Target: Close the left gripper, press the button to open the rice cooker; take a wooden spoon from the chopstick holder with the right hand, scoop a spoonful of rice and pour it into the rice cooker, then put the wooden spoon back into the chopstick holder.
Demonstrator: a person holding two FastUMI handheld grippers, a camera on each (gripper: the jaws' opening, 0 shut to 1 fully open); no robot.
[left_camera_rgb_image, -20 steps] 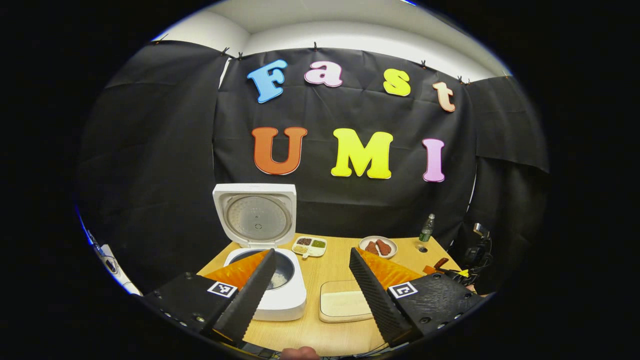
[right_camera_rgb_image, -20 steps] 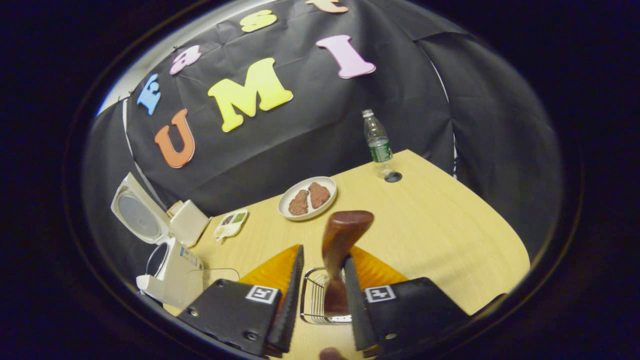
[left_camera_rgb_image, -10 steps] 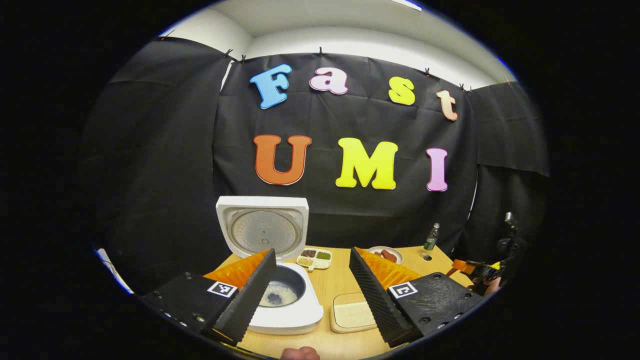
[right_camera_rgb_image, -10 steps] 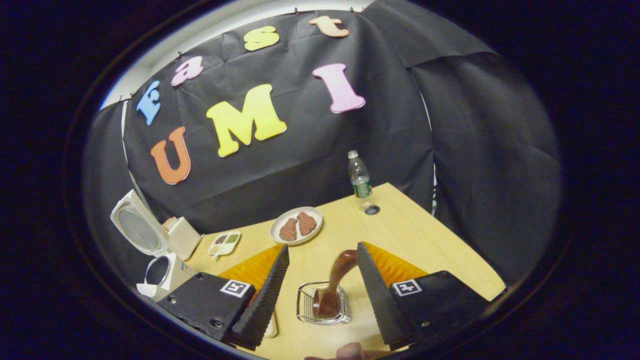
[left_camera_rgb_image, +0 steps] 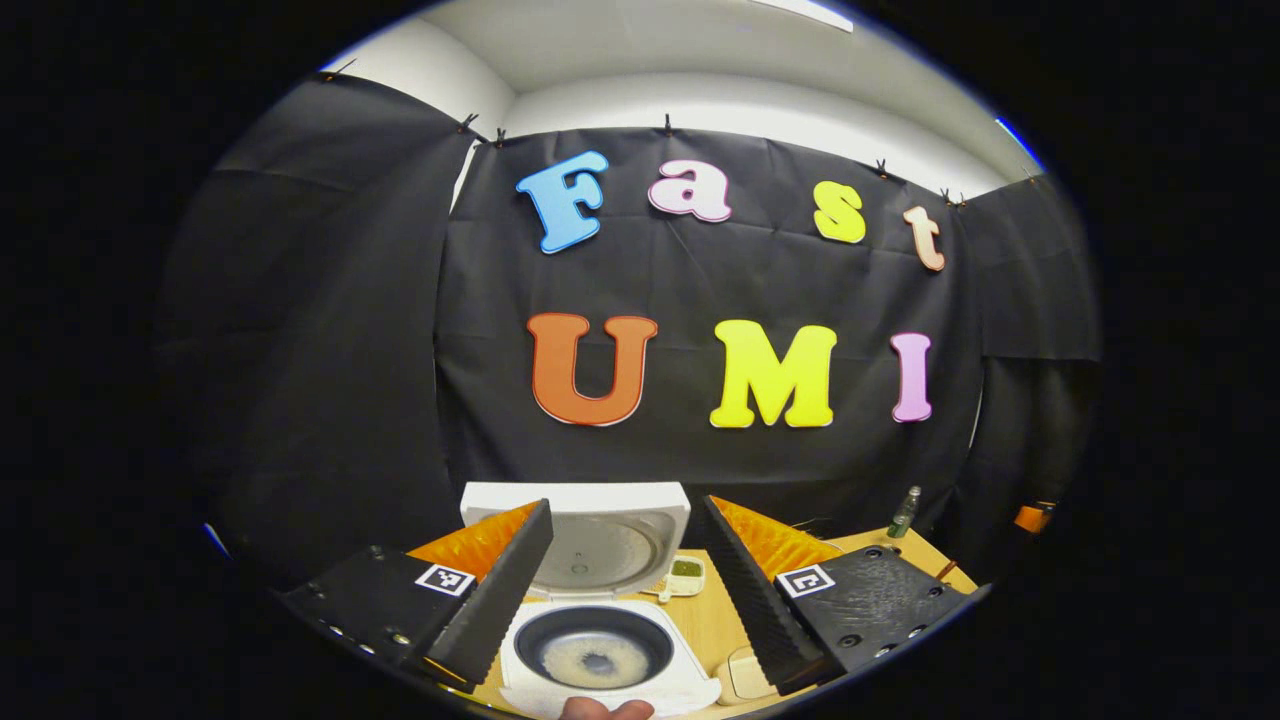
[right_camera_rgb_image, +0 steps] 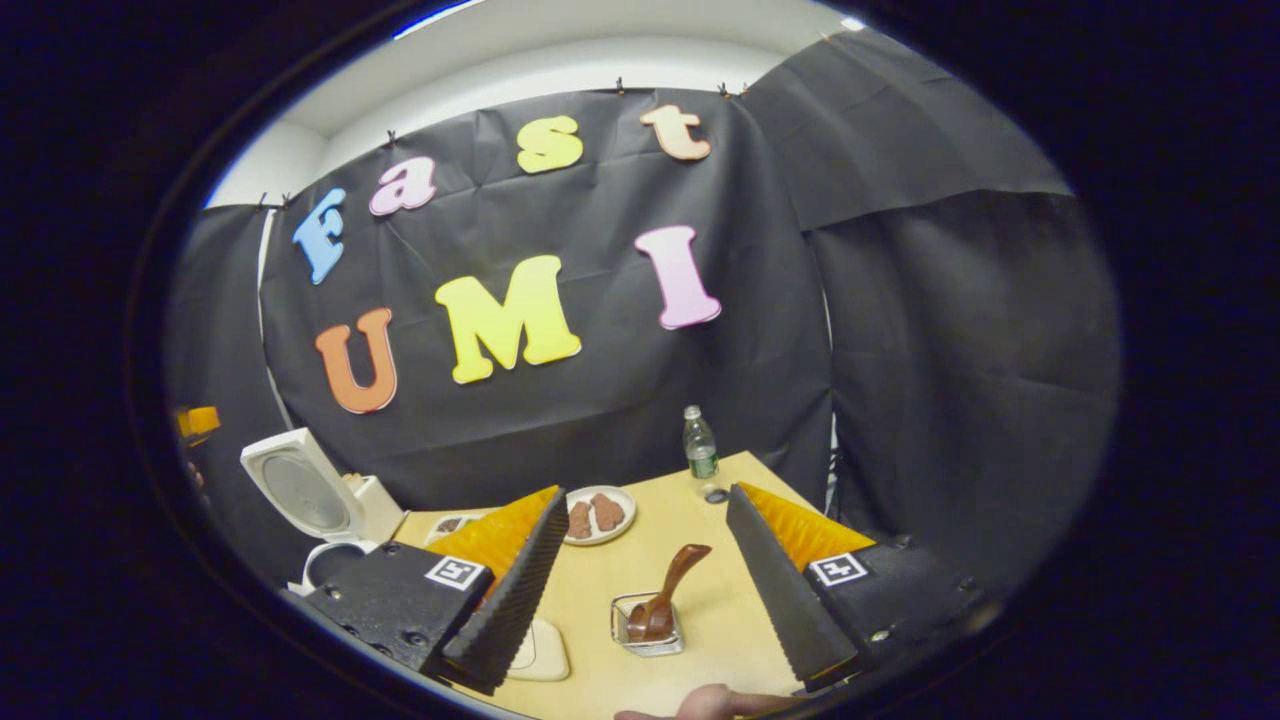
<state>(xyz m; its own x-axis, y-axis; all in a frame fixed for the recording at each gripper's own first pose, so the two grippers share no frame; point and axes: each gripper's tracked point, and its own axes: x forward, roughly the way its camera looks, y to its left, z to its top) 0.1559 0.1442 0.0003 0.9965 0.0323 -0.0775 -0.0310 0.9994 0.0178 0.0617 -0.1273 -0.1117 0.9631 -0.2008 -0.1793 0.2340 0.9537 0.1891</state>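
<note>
The white rice cooker [left_camera_rgb_image: 612,676] stands with its lid [left_camera_rgb_image: 600,545] raised, and rice lies in the dark inner pot [left_camera_rgb_image: 597,660]. My left gripper [left_camera_rgb_image: 635,590] hangs open just above and in front of the pot, holding nothing. In the right gripper view, the wooden spoon [right_camera_rgb_image: 665,603] leans in the wire chopstick holder [right_camera_rgb_image: 647,640] on the table, bowl end down. My right gripper [right_camera_rgb_image: 645,590] is open and pulled back above the holder, clear of the spoon. The cooker [right_camera_rgb_image: 325,515] is at the far left of that view.
On the wooden table [right_camera_rgb_image: 720,610] are a plate with brown pieces [right_camera_rgb_image: 595,515], a green-labelled bottle [right_camera_rgb_image: 699,448], a small divided dish [left_camera_rgb_image: 686,572] and a pale square dish [right_camera_rgb_image: 535,655]. A fingertip [right_camera_rgb_image: 712,703] shows at the bottom edge.
My right gripper opened, let go of the spoon in the holder and drew back upward. My left gripper rose and swung left over the rice cooker.
</note>
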